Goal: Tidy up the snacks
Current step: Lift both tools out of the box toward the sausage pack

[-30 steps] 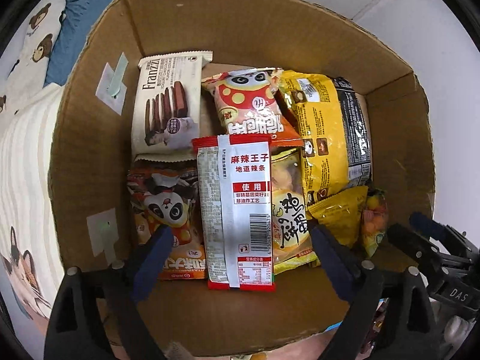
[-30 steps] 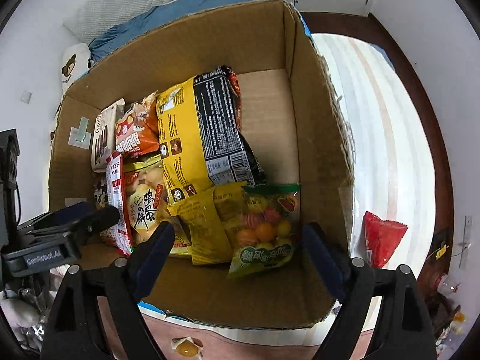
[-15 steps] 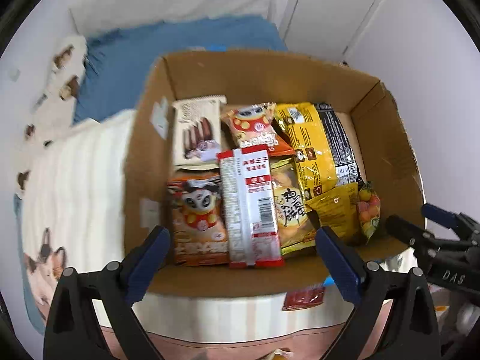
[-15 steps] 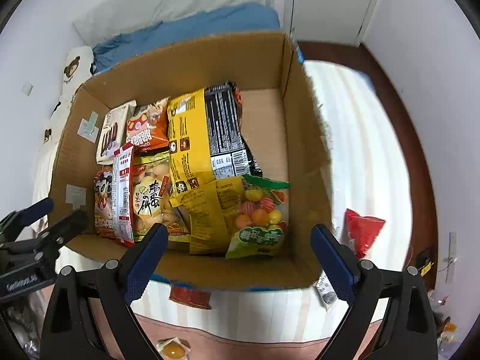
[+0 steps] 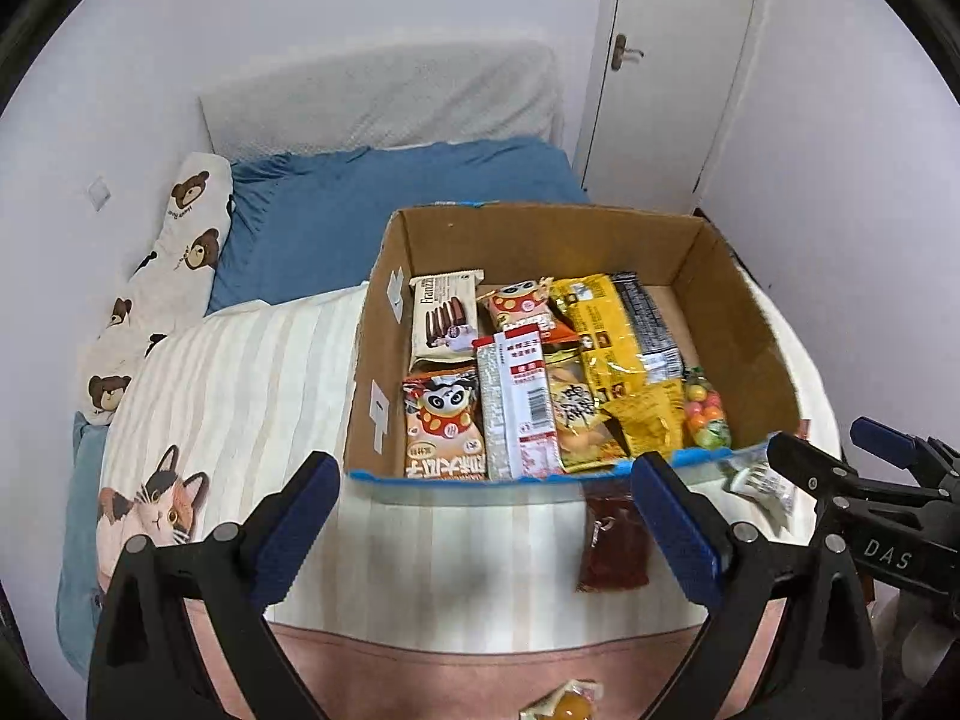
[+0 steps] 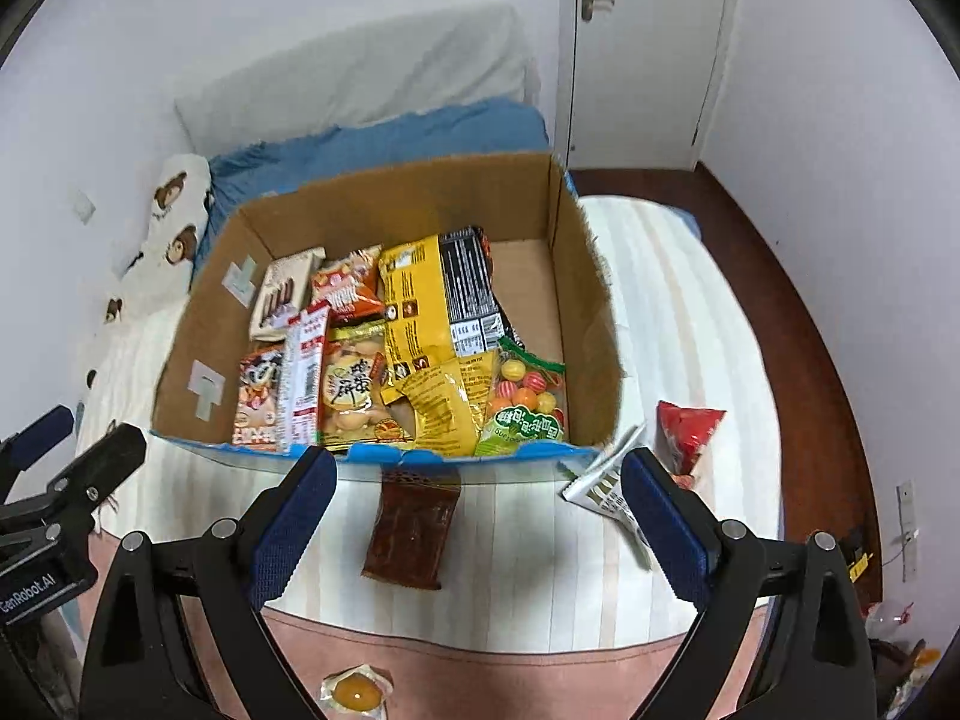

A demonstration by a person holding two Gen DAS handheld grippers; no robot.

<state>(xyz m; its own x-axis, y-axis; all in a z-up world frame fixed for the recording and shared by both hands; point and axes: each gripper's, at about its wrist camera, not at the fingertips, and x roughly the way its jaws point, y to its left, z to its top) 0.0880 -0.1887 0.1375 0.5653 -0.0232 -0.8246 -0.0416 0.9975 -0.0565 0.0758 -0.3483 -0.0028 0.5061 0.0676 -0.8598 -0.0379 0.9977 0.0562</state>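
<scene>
Two grippers hang above the near edge of a bed with a cream striped cover (image 6: 672, 324), both with fingers spread wide and holding nothing: the left gripper (image 5: 480, 534) and the right gripper (image 6: 474, 528). Ahead of them sits an open brown cardboard box (image 6: 585, 300) on the bed, packed with snack bags lying flat, among them a white wafer packet (image 5: 445, 315), a long red-and-white strip packet (image 5: 522, 402), a large yellow-and-black bag (image 6: 432, 300) and a clear bag of coloured round candies (image 6: 528, 408). Outside the box, just beside its near wall, lie a dark red-brown flat sachet (image 6: 411, 531), a white-and-green printed packet (image 6: 606, 483) and a bright red crinkled bag (image 6: 687, 432). A small clear-wrapped yellow sweet (image 6: 355, 690) rests on the pink sheet nearest the cameras.
</scene>
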